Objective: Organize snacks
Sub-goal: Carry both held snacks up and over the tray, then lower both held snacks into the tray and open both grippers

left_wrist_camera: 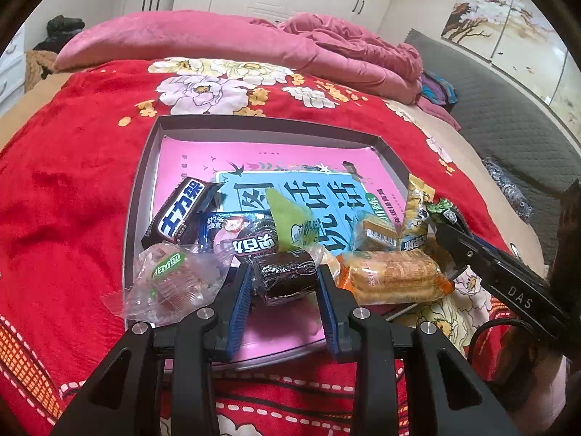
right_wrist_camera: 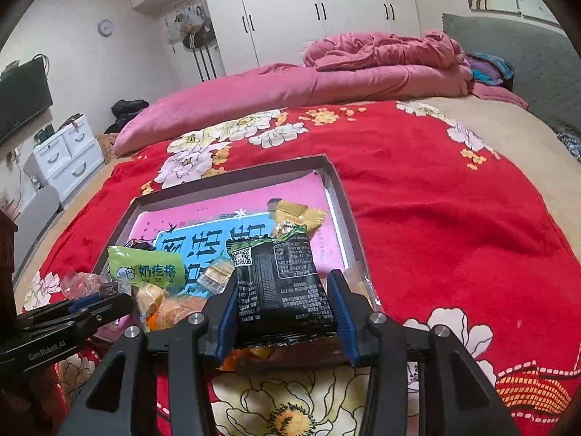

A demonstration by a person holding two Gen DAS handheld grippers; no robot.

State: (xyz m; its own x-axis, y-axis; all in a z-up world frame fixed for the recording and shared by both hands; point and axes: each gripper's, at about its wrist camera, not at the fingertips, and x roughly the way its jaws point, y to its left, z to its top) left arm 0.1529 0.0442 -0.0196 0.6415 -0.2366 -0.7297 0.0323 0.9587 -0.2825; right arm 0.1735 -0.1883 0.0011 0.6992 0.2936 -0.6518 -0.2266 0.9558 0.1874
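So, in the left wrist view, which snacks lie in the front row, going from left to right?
Clear crinkled wrapper with green label → dark round cake in clear wrap, held in the left gripper → orange pack of golden biscuits → right gripper.

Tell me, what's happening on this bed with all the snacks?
A person is sorting wrapped snacks in a shallow cardboard box lid on a red floral blanket. The left gripper is shut on a small dark brown wrapped cake; the right gripper is shut on a black foil snack packet. Other snacks lie bunched at the lid's near edge.
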